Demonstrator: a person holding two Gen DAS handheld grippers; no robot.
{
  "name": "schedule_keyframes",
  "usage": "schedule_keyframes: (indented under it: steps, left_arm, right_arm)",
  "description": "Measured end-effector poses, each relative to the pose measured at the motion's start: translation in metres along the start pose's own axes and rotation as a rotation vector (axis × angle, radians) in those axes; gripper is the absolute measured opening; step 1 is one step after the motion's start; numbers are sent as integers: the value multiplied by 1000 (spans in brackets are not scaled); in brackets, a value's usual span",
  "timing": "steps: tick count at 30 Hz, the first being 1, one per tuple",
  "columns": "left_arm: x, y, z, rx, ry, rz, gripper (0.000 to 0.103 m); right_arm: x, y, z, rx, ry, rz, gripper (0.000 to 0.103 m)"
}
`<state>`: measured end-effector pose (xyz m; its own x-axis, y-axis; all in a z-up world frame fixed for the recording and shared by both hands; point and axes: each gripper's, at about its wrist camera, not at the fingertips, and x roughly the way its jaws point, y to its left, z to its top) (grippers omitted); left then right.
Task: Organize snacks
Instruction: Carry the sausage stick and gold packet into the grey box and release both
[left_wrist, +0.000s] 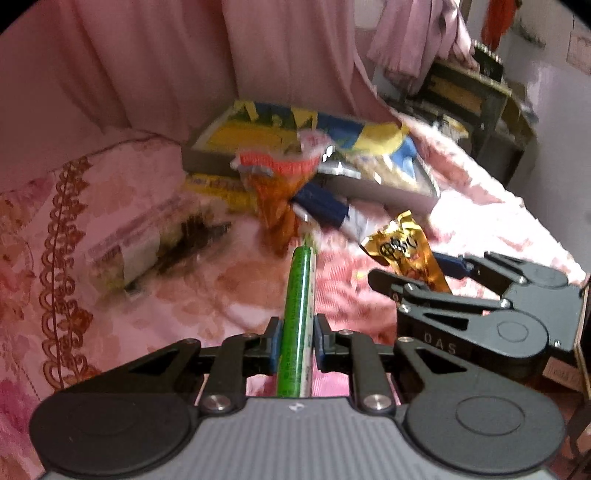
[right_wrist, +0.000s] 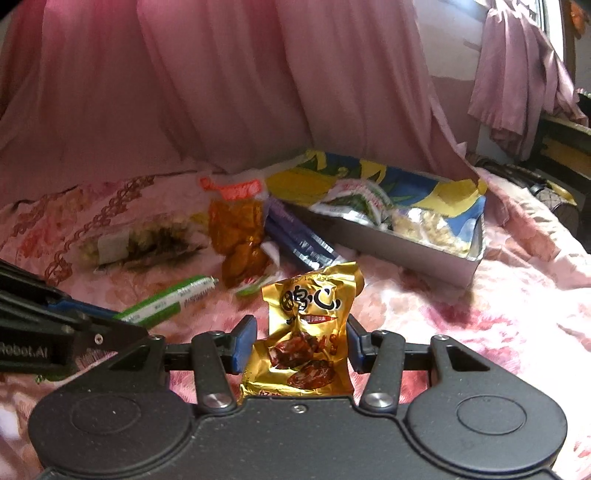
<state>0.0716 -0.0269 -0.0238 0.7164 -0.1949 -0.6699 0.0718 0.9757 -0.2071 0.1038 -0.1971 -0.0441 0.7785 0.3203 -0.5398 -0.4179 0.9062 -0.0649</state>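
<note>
My left gripper (left_wrist: 297, 343) is shut on a green stick packet (left_wrist: 300, 291) that points forward over the pink bedspread. The packet's free end shows in the right wrist view as the green stick packet (right_wrist: 168, 300), held by the left gripper (right_wrist: 129, 323). My right gripper (right_wrist: 301, 343) is shut on a gold foil snack packet (right_wrist: 308, 325), its blue pads pressing both sides. From the left wrist view the right gripper (left_wrist: 410, 269) hangs to the right, with the gold packet (left_wrist: 400, 247) upright in it. A grey box (right_wrist: 406, 254), lined with a yellow and blue bag, holds several snack packets.
On the bedspread lie an orange packet (right_wrist: 236, 229), dark blue packets (right_wrist: 295, 236) and a clear packet with dark contents (right_wrist: 140, 240). A pink curtain (right_wrist: 221, 92) hangs behind. Dark furniture (left_wrist: 480, 99) stands at the far right.
</note>
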Motion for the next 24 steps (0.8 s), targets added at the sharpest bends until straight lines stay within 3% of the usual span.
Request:
schedule_keyframes:
  steps: [6, 16, 24]
  left_arm:
    - [-5, -11, 20, 15, -86, -73, 19]
    - [23, -36, 78, -49, -99, -163, 19]
    - [66, -59, 148, -27, -116, -91, 19]
  right_arm:
    - [-11, -19, 18, 6, -102, -30, 52]
    - [5, -80, 51, 95, -235, -132, 52]
    - [67, -134, 72, 225, -278, -128, 52]
